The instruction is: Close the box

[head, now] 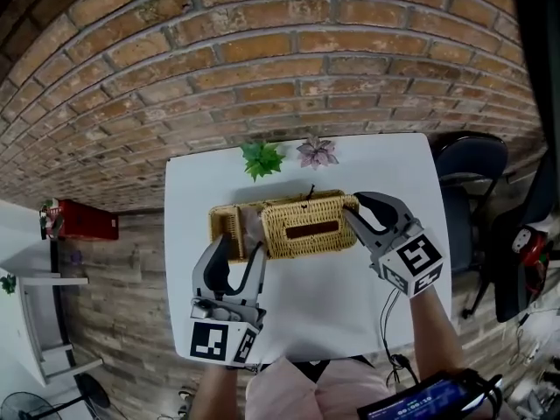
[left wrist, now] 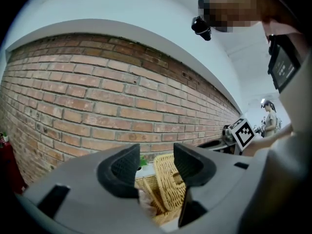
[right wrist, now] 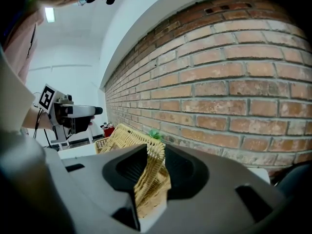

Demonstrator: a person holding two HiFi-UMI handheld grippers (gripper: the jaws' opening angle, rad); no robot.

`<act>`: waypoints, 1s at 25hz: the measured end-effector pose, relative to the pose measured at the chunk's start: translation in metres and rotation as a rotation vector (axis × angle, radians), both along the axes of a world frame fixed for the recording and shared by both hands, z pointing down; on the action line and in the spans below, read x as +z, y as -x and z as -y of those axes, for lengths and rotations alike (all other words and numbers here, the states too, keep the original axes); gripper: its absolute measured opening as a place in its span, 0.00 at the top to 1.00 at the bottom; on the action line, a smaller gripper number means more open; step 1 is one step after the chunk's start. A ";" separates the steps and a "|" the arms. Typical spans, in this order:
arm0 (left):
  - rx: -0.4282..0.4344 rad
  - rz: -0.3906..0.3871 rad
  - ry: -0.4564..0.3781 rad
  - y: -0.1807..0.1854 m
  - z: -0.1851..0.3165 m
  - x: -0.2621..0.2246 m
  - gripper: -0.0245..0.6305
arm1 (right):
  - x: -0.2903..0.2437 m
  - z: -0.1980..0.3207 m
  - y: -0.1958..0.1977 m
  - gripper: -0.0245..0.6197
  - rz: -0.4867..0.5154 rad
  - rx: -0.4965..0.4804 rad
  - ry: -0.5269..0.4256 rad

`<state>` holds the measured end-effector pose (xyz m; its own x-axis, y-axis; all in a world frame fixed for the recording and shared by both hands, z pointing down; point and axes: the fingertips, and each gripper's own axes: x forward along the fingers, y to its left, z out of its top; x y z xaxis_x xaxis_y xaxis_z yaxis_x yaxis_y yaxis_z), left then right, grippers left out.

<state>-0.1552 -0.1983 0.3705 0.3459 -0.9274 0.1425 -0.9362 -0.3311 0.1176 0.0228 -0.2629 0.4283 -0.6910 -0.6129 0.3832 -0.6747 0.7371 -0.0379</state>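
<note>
Box (head: 282, 226) of wicker on the white table (head: 332, 300), lid (head: 308, 226) askew over the base (head: 227, 223), not yet seated. Right gripper (head: 353, 208) clamped on the lid's right end, probably to steer it home. Left gripper (head: 241, 245) spread wide by the base, gripping nothing, perhaps to steady it. No readable writing, only square markers.

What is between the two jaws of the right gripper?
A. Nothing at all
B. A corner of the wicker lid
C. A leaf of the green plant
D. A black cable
B: in the right gripper view, the right gripper has a woven corner of the wicker lid filling the gap between its jaws.
</note>
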 end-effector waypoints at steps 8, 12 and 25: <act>-0.006 -0.005 0.017 0.006 0.007 0.007 0.62 | 0.016 0.012 0.000 0.77 0.002 0.013 0.038; -0.004 -0.010 0.022 0.007 0.009 0.010 0.62 | 0.025 0.017 0.000 0.76 -0.004 0.017 0.050; -0.002 -0.028 0.044 0.011 0.015 0.019 0.62 | 0.048 0.026 -0.001 0.75 -0.043 0.036 0.077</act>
<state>-0.1667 -0.2129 0.3897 0.3481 -0.9212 0.1740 -0.9332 -0.3228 0.1579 0.0235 -0.2886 0.4765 -0.6509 -0.6048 0.4588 -0.7032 0.7081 -0.0642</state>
